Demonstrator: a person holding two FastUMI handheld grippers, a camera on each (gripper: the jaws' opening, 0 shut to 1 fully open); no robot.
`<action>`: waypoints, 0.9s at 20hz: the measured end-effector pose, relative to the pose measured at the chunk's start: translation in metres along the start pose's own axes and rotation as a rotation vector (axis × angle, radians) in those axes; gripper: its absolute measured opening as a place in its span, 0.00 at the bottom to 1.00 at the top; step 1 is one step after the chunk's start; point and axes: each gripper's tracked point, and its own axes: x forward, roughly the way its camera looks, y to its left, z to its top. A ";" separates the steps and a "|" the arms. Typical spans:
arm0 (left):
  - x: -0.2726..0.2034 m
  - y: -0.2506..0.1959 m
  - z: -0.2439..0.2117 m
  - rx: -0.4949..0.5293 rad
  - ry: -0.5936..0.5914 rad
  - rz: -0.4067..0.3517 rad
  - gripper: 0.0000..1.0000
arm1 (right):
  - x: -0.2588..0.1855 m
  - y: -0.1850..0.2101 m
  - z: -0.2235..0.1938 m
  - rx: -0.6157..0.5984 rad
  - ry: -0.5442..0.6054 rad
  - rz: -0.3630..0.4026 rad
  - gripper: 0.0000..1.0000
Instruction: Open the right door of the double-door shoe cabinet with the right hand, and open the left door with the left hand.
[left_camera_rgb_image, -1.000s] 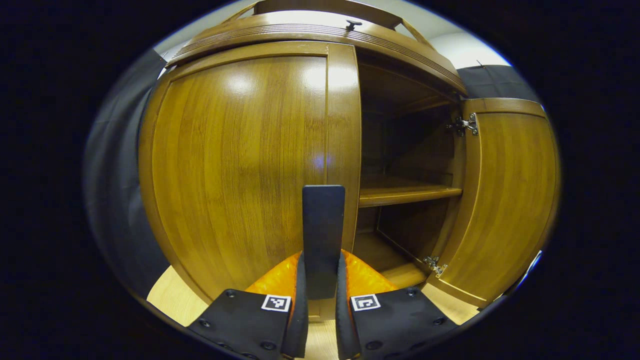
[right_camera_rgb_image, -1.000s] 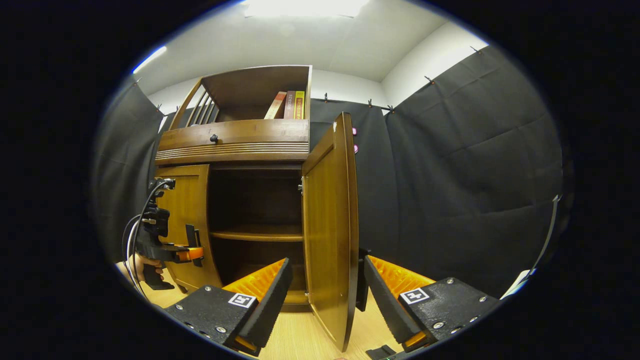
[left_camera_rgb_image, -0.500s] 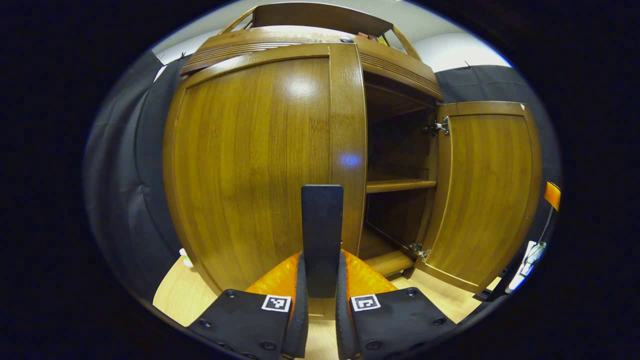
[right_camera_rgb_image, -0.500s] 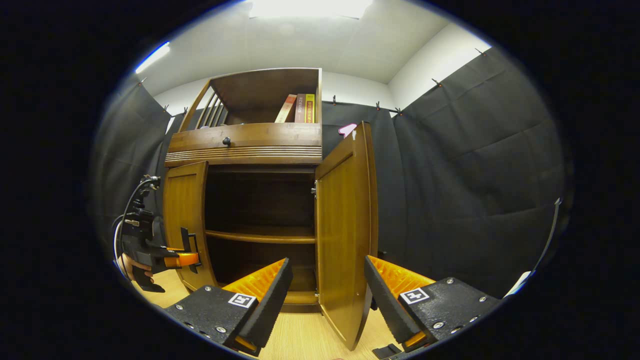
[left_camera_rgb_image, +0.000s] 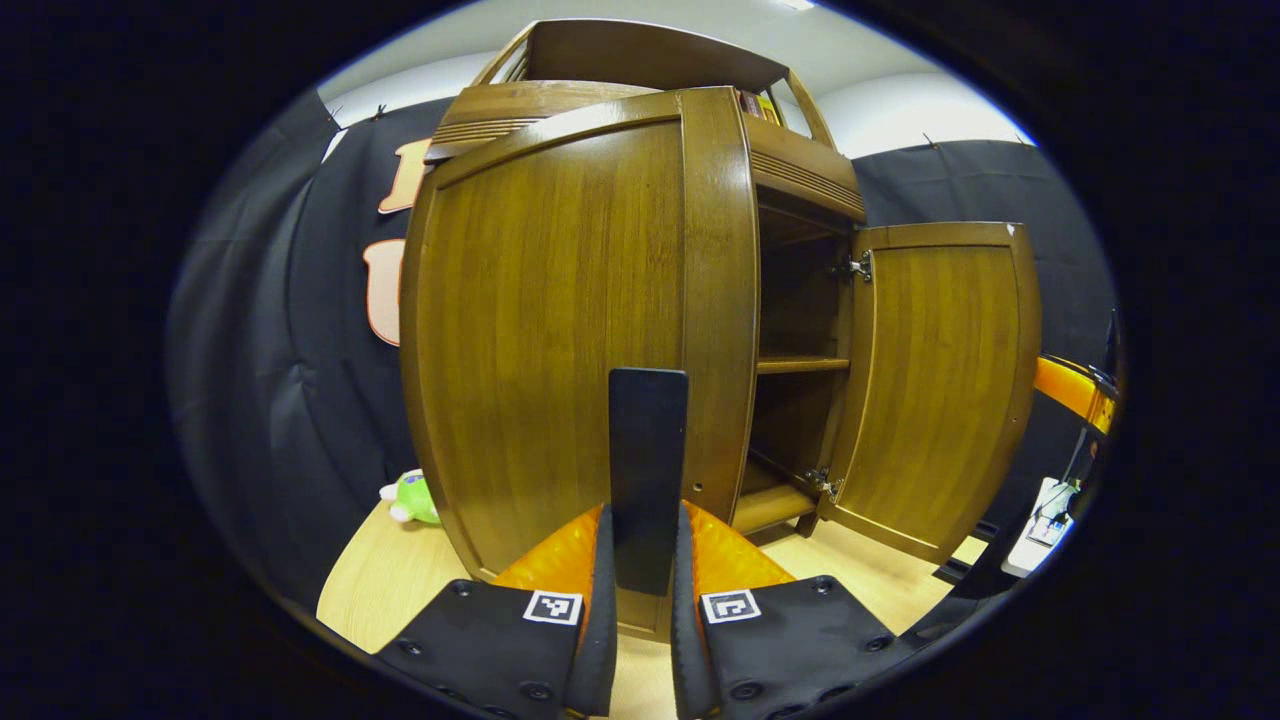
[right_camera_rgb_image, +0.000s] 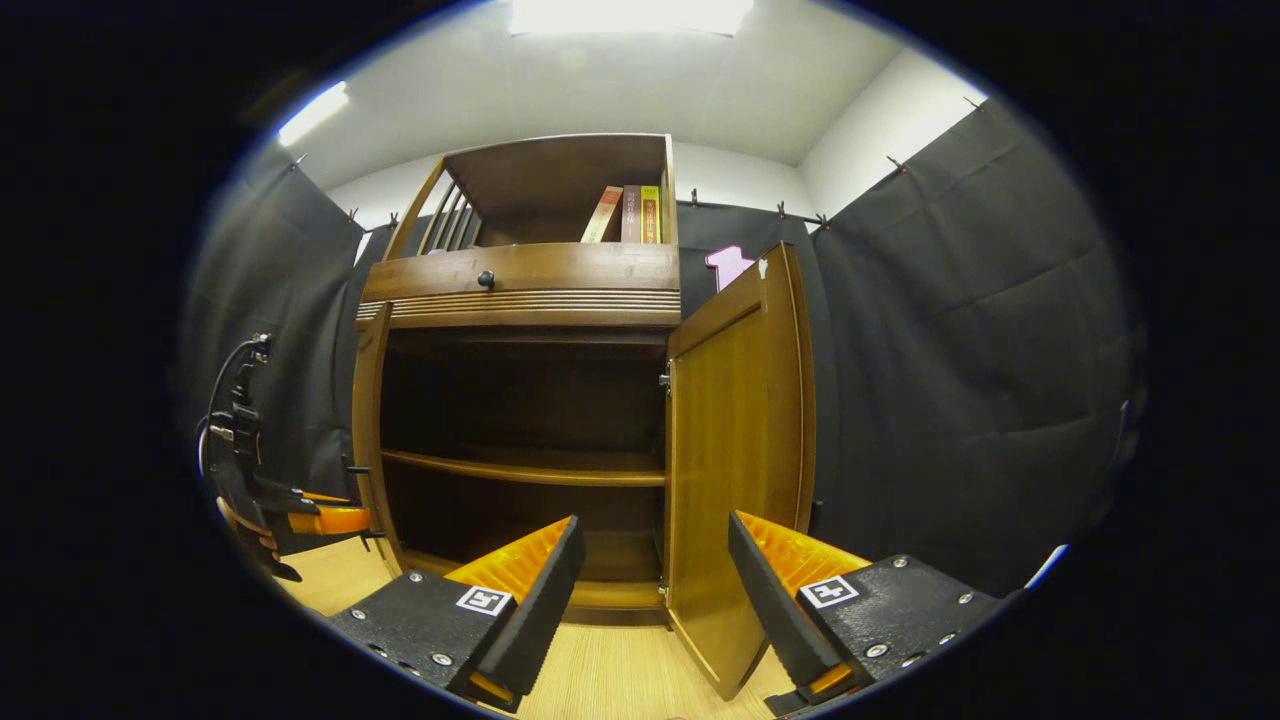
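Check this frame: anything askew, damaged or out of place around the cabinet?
One oddity: a green toy lies on the floor left of the cabinet. Both doors hang straight, with no visible damage.

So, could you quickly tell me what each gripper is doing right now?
Left gripper: shut on the left door's handle.
Right gripper: open, holding nothing.

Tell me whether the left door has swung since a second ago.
Yes. In the right gripper view the left door has swung further out from the cabinet frame, now nearly edge-on, with the left gripper shut on its handle.
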 end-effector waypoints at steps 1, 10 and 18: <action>-0.006 0.004 -0.001 -0.002 0.001 0.001 0.29 | 0.001 0.001 -0.001 0.002 0.002 0.004 1.00; -0.042 0.033 -0.004 0.005 0.012 0.046 0.30 | 0.003 0.014 0.000 0.013 0.006 0.035 1.00; -0.076 0.064 -0.003 -0.004 0.002 0.096 0.22 | 0.006 0.024 -0.002 0.019 0.014 0.061 1.00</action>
